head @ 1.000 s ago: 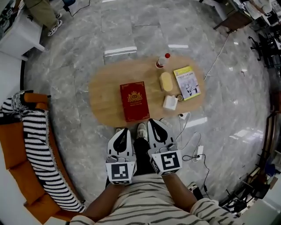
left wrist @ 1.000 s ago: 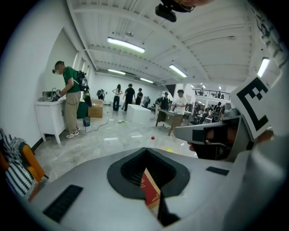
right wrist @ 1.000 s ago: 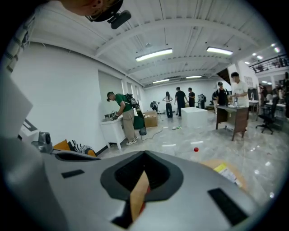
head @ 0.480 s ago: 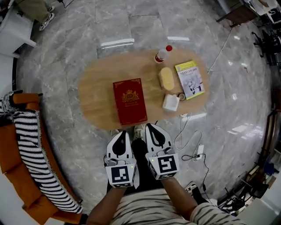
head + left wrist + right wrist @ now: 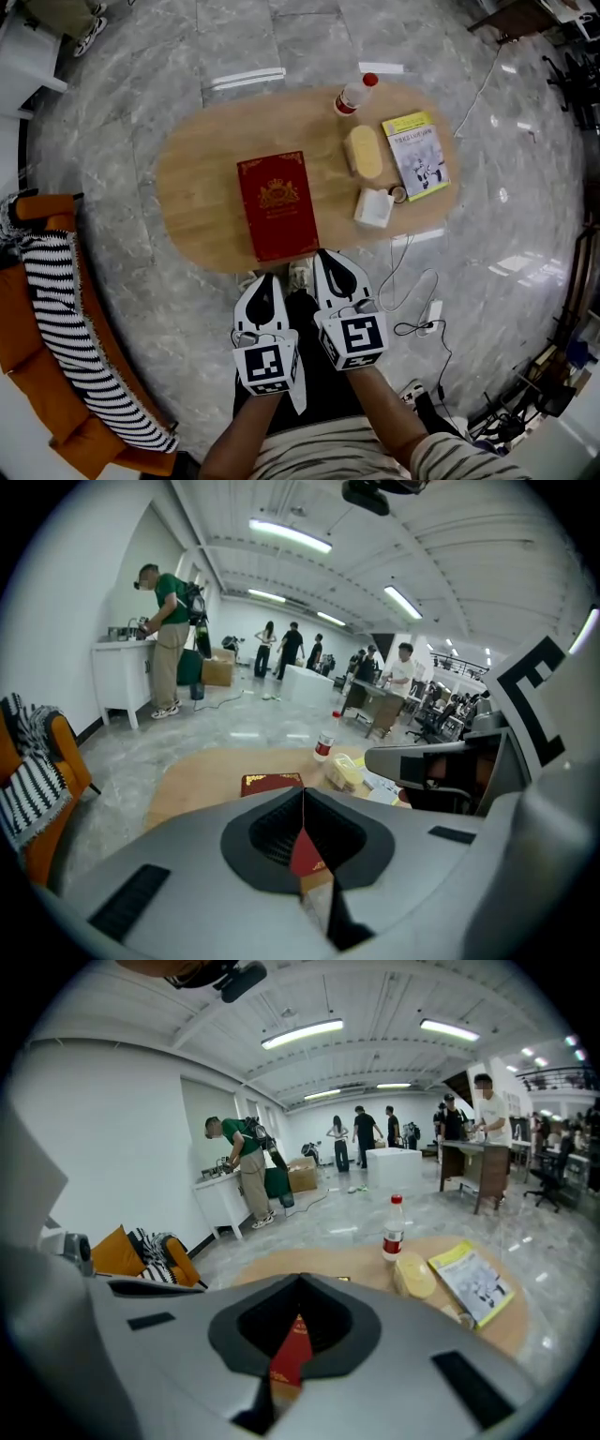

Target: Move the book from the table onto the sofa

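A dark red book (image 5: 277, 204) with gold ornament lies flat on the oval wooden table (image 5: 202, 187), near its front edge. Both grippers hang side by side just in front of that edge, pointing at the book and apart from it. My left gripper (image 5: 266, 279) is shut and empty, and so is my right gripper (image 5: 325, 257). In the left gripper view the book (image 5: 272, 782) shows beyond the closed left gripper (image 5: 302, 794). In the right gripper view a red wedge of the book (image 5: 291, 1352) shows through the closed right gripper (image 5: 300, 1281). The orange sofa (image 5: 37, 375) stands far left.
On the table's right part stand a red-capped bottle (image 5: 354, 94), a pale yellow oblong thing (image 5: 363, 152), a yellow booklet (image 5: 415, 155) and a small white box (image 5: 373, 207). A striped blanket (image 5: 66, 328) covers the sofa. Cables (image 5: 412, 300) lie on the floor. People stand far off.
Both grippers have sunk, still shut. The table and book now sit nearer and larger in the head view.
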Available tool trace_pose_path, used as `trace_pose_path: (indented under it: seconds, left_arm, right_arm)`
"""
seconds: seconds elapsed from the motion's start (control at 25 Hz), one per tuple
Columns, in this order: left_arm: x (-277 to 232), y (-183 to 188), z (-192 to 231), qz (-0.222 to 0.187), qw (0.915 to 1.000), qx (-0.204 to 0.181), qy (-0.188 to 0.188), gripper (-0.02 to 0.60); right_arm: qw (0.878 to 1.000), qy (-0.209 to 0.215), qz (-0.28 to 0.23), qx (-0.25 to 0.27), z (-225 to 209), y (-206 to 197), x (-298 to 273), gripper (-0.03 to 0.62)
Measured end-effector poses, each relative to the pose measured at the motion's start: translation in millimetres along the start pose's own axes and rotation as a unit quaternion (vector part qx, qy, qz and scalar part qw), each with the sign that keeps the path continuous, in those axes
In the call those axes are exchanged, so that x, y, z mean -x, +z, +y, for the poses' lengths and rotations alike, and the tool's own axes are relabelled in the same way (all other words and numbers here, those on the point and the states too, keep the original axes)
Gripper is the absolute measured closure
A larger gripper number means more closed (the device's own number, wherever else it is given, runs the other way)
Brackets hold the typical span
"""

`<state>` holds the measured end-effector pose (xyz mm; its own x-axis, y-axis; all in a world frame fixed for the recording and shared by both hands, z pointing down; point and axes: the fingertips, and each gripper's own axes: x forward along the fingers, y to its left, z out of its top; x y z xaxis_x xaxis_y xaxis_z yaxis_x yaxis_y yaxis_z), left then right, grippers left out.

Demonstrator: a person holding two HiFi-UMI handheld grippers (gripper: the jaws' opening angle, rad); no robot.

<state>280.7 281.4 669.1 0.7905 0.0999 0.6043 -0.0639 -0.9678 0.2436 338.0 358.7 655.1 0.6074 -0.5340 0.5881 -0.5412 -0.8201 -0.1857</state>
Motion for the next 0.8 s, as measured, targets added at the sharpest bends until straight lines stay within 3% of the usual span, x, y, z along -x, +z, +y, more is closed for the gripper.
trace_pose_path:
  seconds: [0.6,0.68,0.8]
  left_arm:
    - [-47.5,-67.7,31.9,0.079,0.9957,0.045,0.020,0.573]
    - [-51.9,-73.4,36.1,0.086,0.9946,0.054,0.022,0.546]
    - [-59.1,-80.6,42.0,0.095,0.9931,0.064,0.024,0.519]
  right_arm:
    - [0.993,-0.001,0.090,-0.076,-32.1,-74.5,-47.5,0.577]
    - [0.992,0.004,0.102,-0.078,-33.0,-82.2,-53.0,0.536]
    - [0.990,0.004,0.113,-0.080,-37.1,-91.0,-59.7,0.525]
